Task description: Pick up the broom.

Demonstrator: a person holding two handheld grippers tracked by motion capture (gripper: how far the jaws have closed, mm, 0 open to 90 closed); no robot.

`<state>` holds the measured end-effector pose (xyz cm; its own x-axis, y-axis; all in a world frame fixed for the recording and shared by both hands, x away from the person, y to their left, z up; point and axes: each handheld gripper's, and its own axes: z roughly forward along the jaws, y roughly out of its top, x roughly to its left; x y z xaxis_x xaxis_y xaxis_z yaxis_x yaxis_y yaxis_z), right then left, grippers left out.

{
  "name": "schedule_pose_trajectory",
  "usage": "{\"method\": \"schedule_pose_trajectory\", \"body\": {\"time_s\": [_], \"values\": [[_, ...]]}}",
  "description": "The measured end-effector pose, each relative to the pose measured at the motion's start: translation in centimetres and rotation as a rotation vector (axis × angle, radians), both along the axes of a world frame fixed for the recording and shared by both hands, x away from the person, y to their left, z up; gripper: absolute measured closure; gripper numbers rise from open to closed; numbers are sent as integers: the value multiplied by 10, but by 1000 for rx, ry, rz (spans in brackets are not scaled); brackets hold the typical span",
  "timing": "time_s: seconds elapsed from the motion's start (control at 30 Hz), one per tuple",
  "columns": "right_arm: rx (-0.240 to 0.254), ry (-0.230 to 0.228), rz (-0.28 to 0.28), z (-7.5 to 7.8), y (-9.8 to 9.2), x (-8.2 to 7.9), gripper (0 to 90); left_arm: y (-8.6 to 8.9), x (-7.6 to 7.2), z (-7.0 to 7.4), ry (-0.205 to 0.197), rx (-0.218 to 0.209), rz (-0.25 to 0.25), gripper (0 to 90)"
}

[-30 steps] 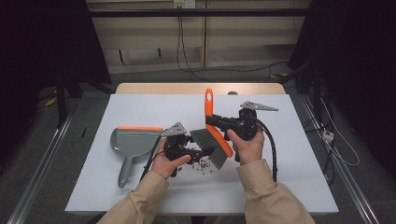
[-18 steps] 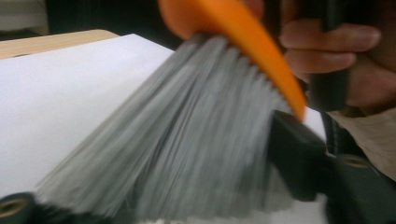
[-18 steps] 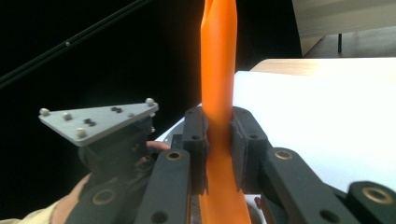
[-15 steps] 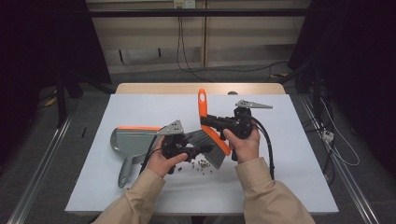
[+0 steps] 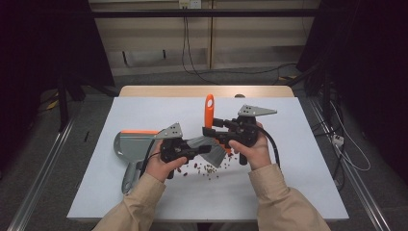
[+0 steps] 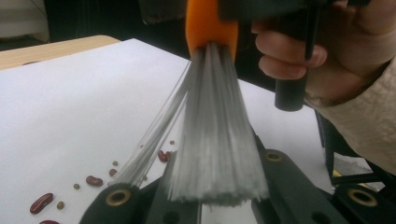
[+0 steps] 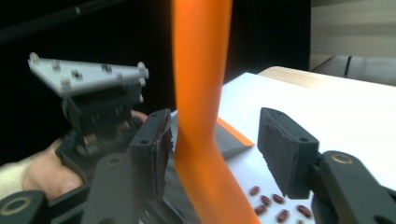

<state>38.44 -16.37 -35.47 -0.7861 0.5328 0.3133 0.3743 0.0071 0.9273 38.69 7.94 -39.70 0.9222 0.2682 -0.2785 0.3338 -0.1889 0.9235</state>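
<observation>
Light brush upright over beans on bench: soft bristles pinched by left gripper; right gripper just opening, jaws apart around stiff handle, the better hold.

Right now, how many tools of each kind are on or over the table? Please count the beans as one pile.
Brush: 1
Dustpan: 1
Hand-held grippers, left and right: 2
Pile of scattered beans: 1
Total: 5
</observation>
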Motion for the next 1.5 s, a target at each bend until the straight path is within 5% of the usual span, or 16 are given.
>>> {"method": "schedule_pose_trajectory", "body": {"time_s": [0.2, 0.37, 0.53, 0.93, 1.5], "values": [[-9, -31, 13, -4, -12, 0, 332, 4, 1, 1, 1, 1, 9, 845], [-48, -8, 33, -13, -17, -2, 325, 7, 3, 2, 3, -7, 26, 844], [-34, 20, 50, -19, -18, -1, 326, 9, 3, 2, 3, -16, 23, 844], [22, 131, 122, -27, -18, 5, 462, 11, 5, 3, 5, -46, 28, 844], [6, 125, 139, -24, -23, 3, 620, 8, 6, 1, -8, -52, 6, 833]]}}
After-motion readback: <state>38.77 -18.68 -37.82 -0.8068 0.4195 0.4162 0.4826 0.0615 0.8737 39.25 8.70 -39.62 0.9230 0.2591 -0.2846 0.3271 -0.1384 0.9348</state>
